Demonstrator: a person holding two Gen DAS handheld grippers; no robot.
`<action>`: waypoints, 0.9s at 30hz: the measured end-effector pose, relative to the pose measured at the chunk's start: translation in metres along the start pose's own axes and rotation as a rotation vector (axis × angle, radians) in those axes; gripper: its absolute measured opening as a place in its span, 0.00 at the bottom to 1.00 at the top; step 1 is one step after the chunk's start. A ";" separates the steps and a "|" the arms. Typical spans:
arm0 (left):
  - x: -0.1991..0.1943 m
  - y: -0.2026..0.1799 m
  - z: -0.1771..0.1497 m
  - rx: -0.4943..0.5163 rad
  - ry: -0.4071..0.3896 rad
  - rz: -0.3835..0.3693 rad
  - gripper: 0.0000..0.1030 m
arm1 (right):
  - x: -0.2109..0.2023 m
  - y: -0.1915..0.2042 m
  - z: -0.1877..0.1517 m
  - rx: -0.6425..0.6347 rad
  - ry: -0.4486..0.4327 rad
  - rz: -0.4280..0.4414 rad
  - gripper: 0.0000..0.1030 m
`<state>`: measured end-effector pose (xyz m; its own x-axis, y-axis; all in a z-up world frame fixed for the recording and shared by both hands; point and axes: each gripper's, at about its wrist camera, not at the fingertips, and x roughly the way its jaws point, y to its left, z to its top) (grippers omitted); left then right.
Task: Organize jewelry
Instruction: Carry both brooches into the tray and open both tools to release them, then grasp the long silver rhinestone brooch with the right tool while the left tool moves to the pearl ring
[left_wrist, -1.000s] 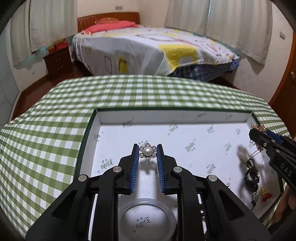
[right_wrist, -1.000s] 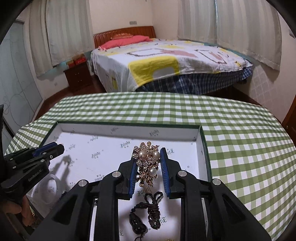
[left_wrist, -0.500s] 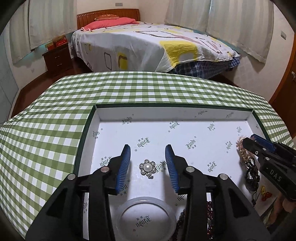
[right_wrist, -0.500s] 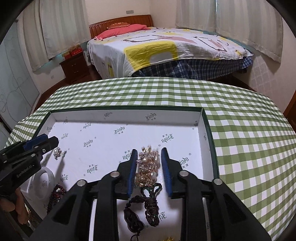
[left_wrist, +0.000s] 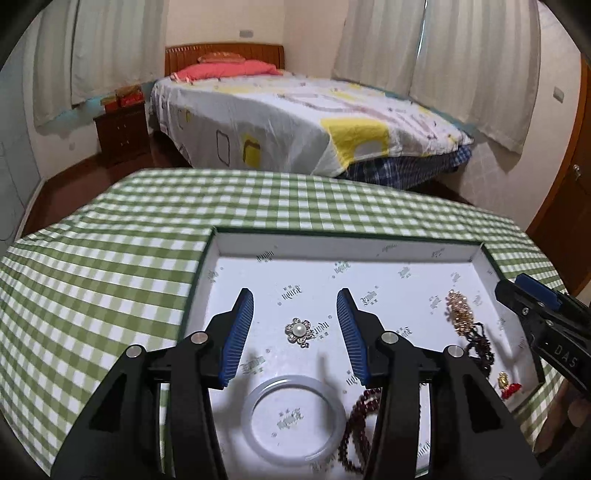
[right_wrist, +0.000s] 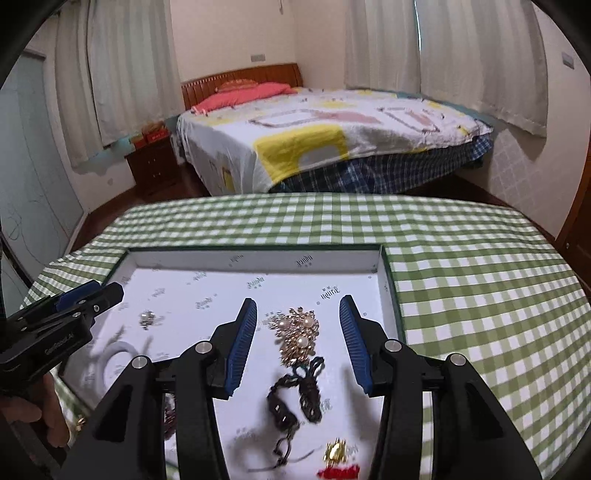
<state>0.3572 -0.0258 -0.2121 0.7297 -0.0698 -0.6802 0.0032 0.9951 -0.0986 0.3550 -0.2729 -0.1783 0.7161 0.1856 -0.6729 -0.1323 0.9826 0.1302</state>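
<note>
A shallow white box (left_wrist: 236, 254) (right_wrist: 382, 280) lies on the green checked table. A small pearl flower brooch (left_wrist: 298, 331) (right_wrist: 146, 318) rests on its floor between the open jaws of my left gripper (left_wrist: 294, 334), untouched. A gold pearl cluster brooch (right_wrist: 298, 335) (left_wrist: 458, 312) lies between the open jaws of my right gripper (right_wrist: 298, 341), also free. Below it lies a black cord bracelet (right_wrist: 295, 393).
A clear bangle (left_wrist: 293, 412) and a dark red bead string (left_wrist: 360, 410) lie near the box's front. A gold and red charm (right_wrist: 338, 459) (left_wrist: 508, 384) sits at the front right. A bed (left_wrist: 303, 122) stands beyond the table.
Both grippers opened and released their brooches onto the box floor, then opened wider and drew back slightly.
</note>
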 end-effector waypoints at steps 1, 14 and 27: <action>-0.008 0.001 -0.002 -0.007 -0.016 -0.001 0.45 | -0.008 0.001 -0.001 0.002 -0.013 0.003 0.45; -0.081 0.007 -0.048 -0.056 -0.073 -0.023 0.46 | -0.069 0.015 -0.054 -0.031 -0.062 -0.040 0.45; -0.108 0.011 -0.101 -0.073 -0.003 -0.004 0.47 | -0.080 0.027 -0.111 -0.047 0.043 -0.022 0.45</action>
<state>0.2090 -0.0146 -0.2133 0.7316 -0.0732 -0.6778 -0.0435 0.9872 -0.1536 0.2182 -0.2607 -0.2021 0.6890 0.1630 -0.7061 -0.1497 0.9854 0.0814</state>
